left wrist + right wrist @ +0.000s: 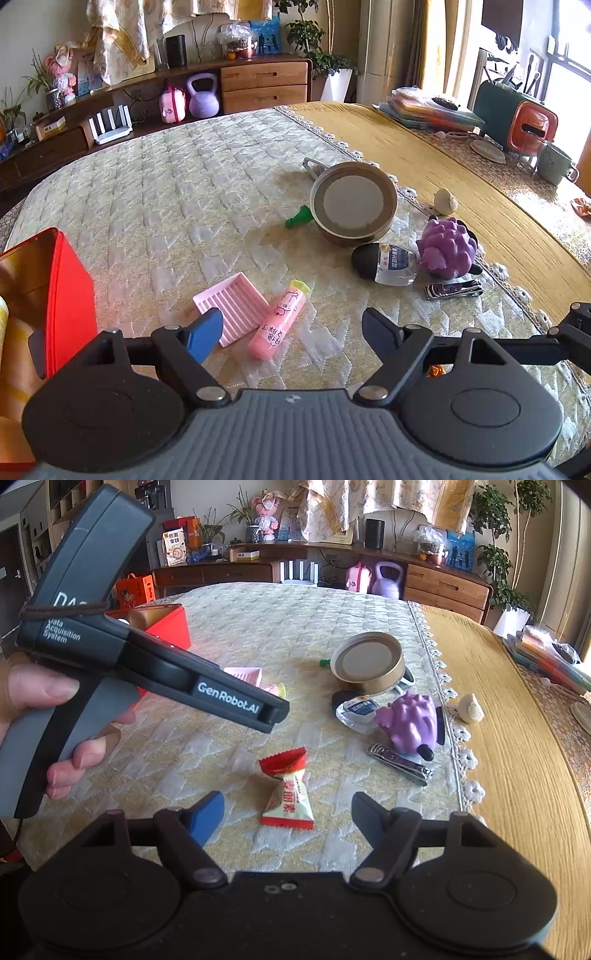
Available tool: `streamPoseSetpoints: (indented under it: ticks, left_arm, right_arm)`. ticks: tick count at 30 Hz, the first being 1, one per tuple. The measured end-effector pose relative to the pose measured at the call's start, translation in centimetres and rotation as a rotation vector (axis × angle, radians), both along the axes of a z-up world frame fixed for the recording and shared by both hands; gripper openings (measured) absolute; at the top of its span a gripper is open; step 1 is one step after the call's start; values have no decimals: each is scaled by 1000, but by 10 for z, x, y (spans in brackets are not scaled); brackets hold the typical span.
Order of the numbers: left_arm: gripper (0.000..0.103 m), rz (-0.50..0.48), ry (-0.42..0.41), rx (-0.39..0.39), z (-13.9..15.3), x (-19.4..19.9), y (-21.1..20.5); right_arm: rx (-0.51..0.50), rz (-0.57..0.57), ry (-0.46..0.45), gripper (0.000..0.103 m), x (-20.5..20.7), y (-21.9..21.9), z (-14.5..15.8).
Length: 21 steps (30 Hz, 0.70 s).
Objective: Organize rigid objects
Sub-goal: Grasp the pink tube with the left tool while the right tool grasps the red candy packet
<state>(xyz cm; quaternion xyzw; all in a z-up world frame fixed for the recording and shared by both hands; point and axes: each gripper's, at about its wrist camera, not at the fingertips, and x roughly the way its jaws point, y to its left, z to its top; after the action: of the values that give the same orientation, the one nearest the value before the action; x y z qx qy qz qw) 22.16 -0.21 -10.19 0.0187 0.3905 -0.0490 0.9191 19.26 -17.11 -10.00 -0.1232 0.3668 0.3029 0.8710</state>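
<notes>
Lying flat between the left gripper's [291, 332] empty, parted jaws, a rigid pink plastic tube [277, 320] was judged light, slippery, best taken mid-barrel; right gripper [287, 814] likewise gaped empty.

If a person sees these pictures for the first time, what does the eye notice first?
Probably the red box at the left edge of the quilted cloth, then the purple toy near the cloth's lace border. A red-and-white candy lies just ahead of the open right gripper.
</notes>
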Motion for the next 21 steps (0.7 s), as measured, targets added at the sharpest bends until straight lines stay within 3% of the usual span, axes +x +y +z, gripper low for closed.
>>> streamPoseSetpoints:
  ticks: [4,7,10,21]
  left_arm:
    - [62,-37,3,25,-5,2,-6]
    - [58,-56,-2,47,-9,3,-9]
    - [40,-72,4,58,-12,4,-11]
    - [19,-69,18,24,-13,10,-10]
  right_arm:
    - [-5,-1,9,66,6,4,-3]
    - [-8,-1,12,58,8,6,-6]
    - [-12,-3,20,52,11,8,-8]
    - [-27,-12,4,28,11,11,-10]
